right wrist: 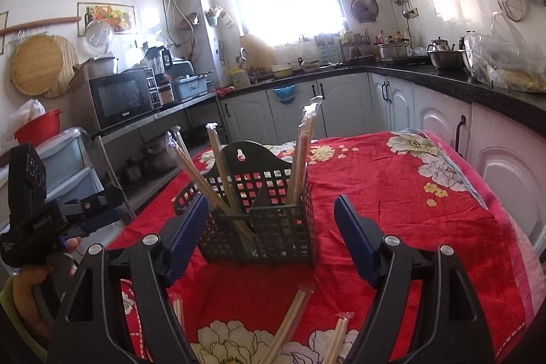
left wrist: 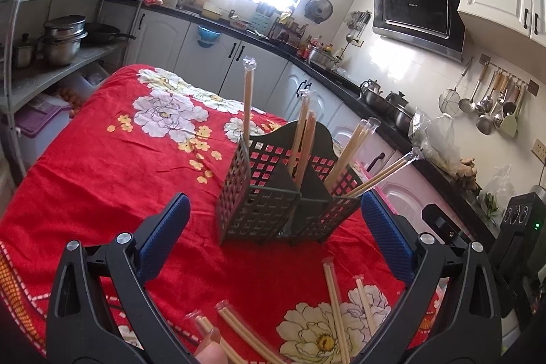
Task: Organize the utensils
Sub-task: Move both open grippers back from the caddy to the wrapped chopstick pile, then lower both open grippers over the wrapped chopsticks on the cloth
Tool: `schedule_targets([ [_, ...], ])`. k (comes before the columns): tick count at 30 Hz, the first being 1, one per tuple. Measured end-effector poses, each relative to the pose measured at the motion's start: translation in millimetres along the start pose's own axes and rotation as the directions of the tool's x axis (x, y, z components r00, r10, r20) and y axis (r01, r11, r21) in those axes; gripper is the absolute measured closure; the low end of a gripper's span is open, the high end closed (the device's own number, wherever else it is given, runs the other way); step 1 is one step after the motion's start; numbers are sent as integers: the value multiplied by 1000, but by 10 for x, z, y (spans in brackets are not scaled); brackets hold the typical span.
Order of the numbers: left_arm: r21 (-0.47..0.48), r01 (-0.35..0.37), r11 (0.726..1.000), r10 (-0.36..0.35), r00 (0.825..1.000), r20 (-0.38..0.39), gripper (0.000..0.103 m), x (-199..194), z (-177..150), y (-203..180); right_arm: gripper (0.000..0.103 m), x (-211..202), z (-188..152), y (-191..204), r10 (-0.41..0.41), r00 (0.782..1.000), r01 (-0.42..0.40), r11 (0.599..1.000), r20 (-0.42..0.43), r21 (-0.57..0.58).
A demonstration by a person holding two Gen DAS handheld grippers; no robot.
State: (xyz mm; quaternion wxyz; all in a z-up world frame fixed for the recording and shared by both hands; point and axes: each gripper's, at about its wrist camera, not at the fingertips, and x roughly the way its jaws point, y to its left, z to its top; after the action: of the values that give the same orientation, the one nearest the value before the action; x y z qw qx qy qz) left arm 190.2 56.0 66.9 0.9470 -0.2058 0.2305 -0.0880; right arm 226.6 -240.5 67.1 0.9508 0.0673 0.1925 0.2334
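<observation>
Both grippers, left (left wrist: 273, 220) and right (right wrist: 271, 220), wide open, empty, angled down toward basket (right wrist: 273, 227).

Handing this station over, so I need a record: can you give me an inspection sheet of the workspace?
Surface: red floral tablecloth, wrinkled.
Job's things: dark perforated plastic utensil basket upright, holding several wrapped chopstick pairs; more wrapped pairs lie loose on the cloth nearer the cameras.
Clutter: nothing seen.
Grippers: left gripper open, empty; right gripper open, empty.
Cables: nothing seen.
Surroundings: kitchen counters, black microwave, hanging ladles.
</observation>
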Motion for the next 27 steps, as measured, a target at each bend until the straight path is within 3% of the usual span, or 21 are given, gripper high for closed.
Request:
schedule_targets([
  [27,4,-29,1000,30,997,-72,10,-120,-359,126,29,-47,-396,155,-4,991,-3,999,-136,-52],
])
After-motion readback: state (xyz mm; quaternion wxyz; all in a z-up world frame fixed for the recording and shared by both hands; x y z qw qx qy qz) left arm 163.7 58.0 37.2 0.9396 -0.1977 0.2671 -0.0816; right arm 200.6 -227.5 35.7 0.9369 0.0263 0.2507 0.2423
